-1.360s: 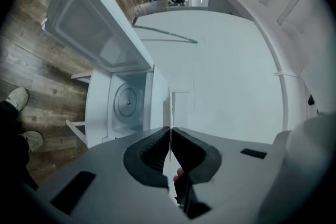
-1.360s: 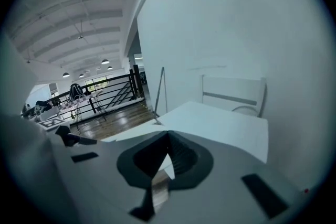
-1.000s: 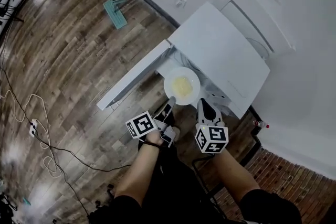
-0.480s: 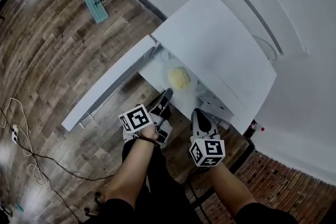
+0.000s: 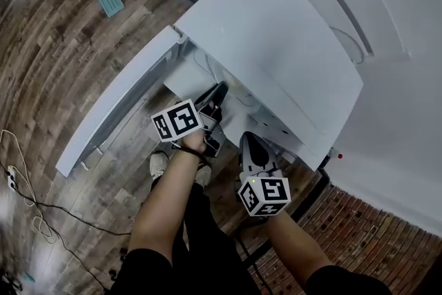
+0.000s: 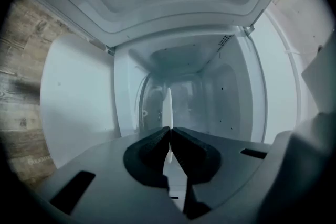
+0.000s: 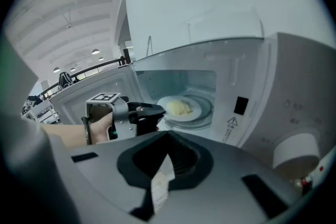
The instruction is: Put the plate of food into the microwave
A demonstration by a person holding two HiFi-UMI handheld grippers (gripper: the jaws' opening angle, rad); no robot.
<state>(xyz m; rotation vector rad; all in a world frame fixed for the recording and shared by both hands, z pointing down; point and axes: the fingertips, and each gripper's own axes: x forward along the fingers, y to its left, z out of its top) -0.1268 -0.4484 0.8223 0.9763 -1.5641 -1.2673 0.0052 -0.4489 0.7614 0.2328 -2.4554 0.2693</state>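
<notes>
Plate (image 7: 190, 111) of yellow food (image 7: 179, 107) lying flat inside the open microwave (image 5: 276, 45), my left gripper (image 6: 169, 131) pinching its rim.

In the right gripper view the round plate sits level on the glass turntable (image 7: 206, 112), mid-frame, its food side up. My left gripper reaches in from the left of the frame, and its dark jaws are closed on the plate's near rim. Through the left gripper view I see the plate edge-on, a thin pale line running straight up the frame from between the shut jaws. My right gripper (image 7: 168, 136) is outside the oven, its jaws pressed together on nothing and pointing at the cavity. From the head view the door (image 5: 117, 107) hangs open towards the lower left.
</notes>
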